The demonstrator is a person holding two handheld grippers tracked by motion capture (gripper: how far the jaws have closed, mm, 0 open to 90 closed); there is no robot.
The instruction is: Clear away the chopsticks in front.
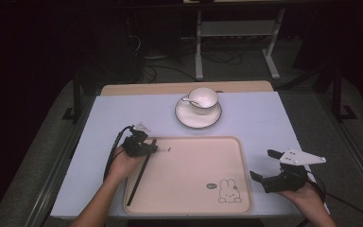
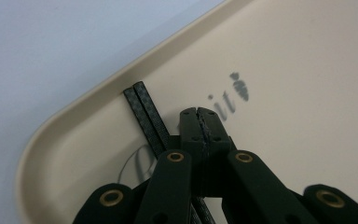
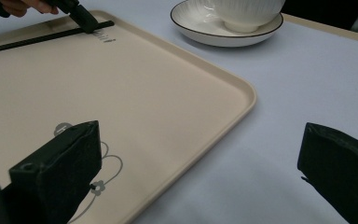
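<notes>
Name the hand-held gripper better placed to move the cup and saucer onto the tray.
Probably the right hand-held gripper: its jaws stand open and empty beside the tray. The left hand-held gripper is shut, over the chopsticks. The cup and saucer lie beyond both.

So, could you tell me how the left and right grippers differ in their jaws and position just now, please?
The left gripper has its jaws closed together, empty, beside the black chopsticks; the right gripper has its jaws wide apart. The left gripper is over the beige tray, at its far-left corner; the right gripper hangs off the tray's right edge, above the table. Both are black and hand-held.
</notes>
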